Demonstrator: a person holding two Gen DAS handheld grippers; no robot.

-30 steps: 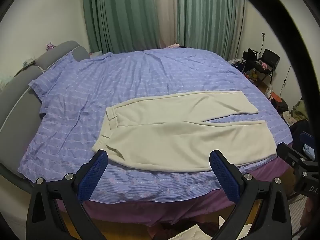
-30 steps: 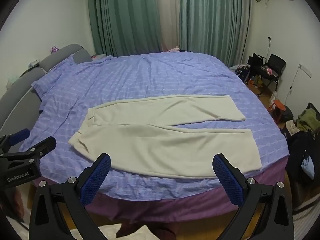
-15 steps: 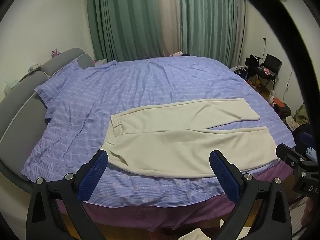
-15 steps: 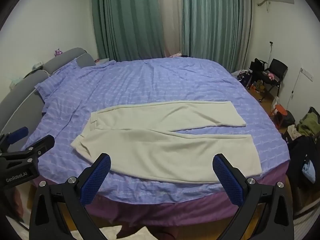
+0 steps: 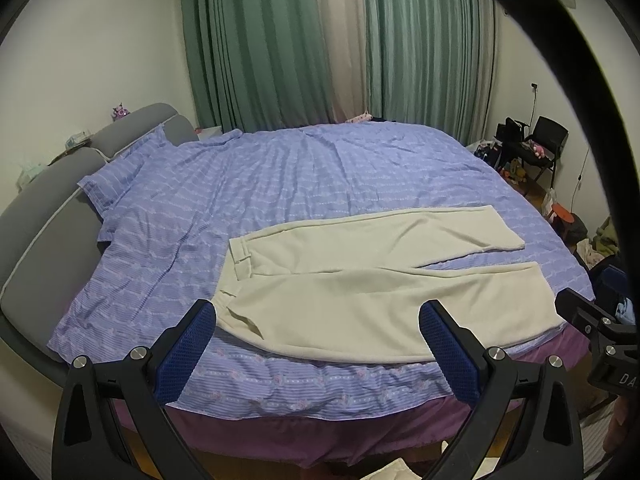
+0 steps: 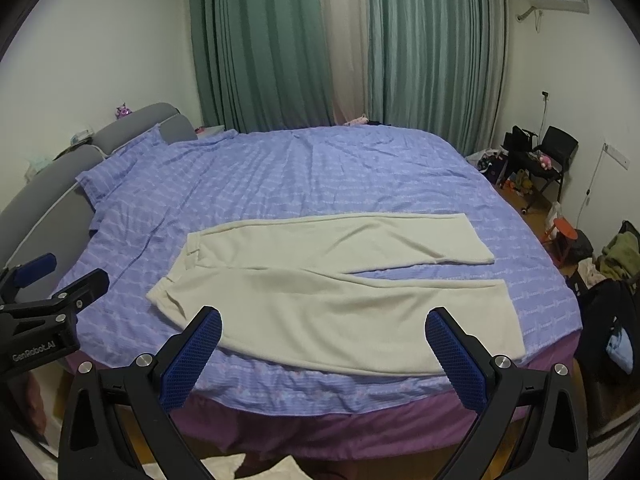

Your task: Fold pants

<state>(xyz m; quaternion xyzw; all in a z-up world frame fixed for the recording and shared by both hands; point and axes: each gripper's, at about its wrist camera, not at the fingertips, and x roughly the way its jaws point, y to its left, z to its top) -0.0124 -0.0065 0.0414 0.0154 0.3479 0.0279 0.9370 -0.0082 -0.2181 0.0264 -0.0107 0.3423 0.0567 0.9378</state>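
Note:
Cream pants [image 5: 360, 276] [image 6: 340, 280] lie flat on the bed near its front edge, waistband to the left, both legs running right with a narrow gap between them. My left gripper [image 5: 320, 344] hovers in front of the near leg, open, nothing between its blue pads. My right gripper [image 6: 326, 344] is likewise open and held short of the bed, facing the near leg. The right gripper's body [image 5: 600, 340] shows at the right edge of the left wrist view; the left gripper's body [image 6: 44, 312] shows at the left of the right wrist view.
The bed carries a purple-blue patterned cover [image 5: 300, 184] over a purple skirt [image 6: 320, 428]. A grey headboard [image 5: 48, 216] runs along the left. Green curtains [image 6: 280, 48] hang behind. A black chair [image 6: 556, 156] and floor clutter fill the right side.
Both cameras have tilted up and drawn slightly back, so the pants sit lower in view. The pants themselves have not moved, and both grippers stay open.

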